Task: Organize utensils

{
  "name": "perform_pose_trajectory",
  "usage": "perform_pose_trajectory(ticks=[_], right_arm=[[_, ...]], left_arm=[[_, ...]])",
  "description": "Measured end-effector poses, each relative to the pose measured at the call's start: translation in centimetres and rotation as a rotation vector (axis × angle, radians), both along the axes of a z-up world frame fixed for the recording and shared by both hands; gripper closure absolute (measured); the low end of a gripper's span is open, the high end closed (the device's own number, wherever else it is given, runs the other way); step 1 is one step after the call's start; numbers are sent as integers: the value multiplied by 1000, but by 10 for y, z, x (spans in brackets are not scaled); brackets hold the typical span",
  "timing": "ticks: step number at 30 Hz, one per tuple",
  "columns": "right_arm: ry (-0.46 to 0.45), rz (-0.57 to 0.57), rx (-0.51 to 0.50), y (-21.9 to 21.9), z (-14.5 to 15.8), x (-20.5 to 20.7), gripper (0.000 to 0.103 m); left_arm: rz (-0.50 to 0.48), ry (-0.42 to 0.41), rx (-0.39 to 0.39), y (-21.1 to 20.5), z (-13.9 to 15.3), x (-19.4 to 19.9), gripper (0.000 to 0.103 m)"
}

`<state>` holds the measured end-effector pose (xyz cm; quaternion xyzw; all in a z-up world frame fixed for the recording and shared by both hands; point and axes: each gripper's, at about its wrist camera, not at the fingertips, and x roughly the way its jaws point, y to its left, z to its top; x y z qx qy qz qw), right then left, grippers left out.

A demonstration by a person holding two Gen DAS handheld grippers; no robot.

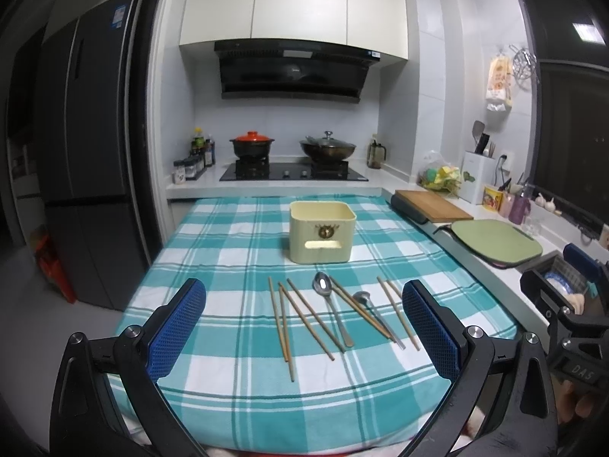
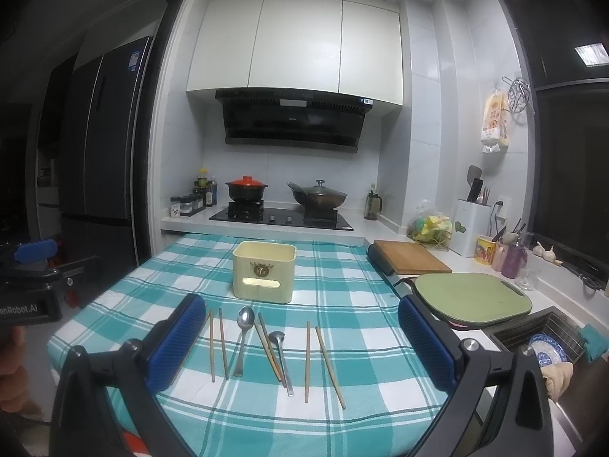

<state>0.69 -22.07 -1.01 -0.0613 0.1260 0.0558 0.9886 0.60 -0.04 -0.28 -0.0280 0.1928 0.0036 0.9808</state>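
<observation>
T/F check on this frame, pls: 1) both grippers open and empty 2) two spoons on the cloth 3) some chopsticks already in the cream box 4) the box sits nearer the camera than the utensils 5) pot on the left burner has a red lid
1. True. The left gripper and the right gripper both stand wide open and hold nothing.
2. True. A larger spoon and a smaller spoon lie among the chopsticks.
3. False. No chopstick sticks out of the cream box; all of them lie on the checked cloth.
4. False. The box stands beyond the utensils, toward the stove.
5. True. The black pot carries a red lid.
</observation>
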Motion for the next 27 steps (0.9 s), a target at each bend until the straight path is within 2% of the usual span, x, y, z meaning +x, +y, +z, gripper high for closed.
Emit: perform_pose_trajectory(ticks=[10, 18, 27], right_arm=[[3, -2, 3, 1, -3, 1, 0], [-18, 38, 27, 2, -4, 2, 0], [-17, 23, 20, -7, -7, 15, 0]], left_arm=[[3, 3, -3, 2, -1, 1, 0], [15, 7, -20, 8, -3, 7, 0], [8, 107, -60, 18, -20, 41, 0]])
